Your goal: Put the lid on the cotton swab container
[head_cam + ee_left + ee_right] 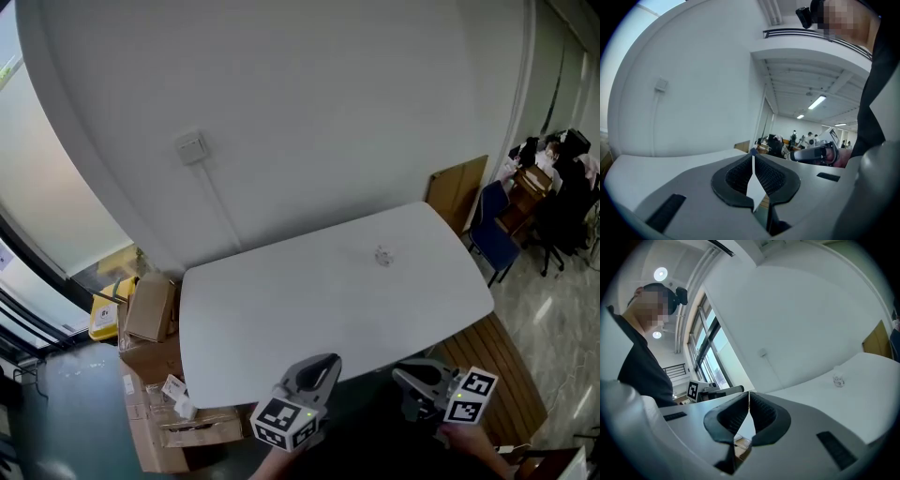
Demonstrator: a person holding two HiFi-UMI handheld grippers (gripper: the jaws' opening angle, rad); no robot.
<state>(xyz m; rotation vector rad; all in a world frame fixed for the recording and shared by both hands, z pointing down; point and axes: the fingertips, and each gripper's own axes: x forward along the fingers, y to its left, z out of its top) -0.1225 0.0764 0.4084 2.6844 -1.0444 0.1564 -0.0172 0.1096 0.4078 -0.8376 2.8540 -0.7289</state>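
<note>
Standing alone on the white tabletop (272,309), the small clear cotton swab container (382,255) is seen toward the tabletop's far right part, well apart from both tools. Whether its lid is on cannot be told at this size.

The left hand-held gripper (323,361) and the right hand-held gripper (405,377) are held side by side at the tabletop's near edge. Both are closed with nothing between them: in each gripper view the dark ribbed jaws are pressed together along a thin line.

Cardboard boxes (150,323) are stacked on the floor (75,394) just beside the tabletop's left end, with a yellow object (105,317) beyond them. A wooden board (457,192) is leaned against the white wall (328,112) behind the tabletop's far right corner, and a blue chair (492,239) is placed just off that same corner. A wall switch (191,147) is mounted above the tabletop's far left side.
</note>
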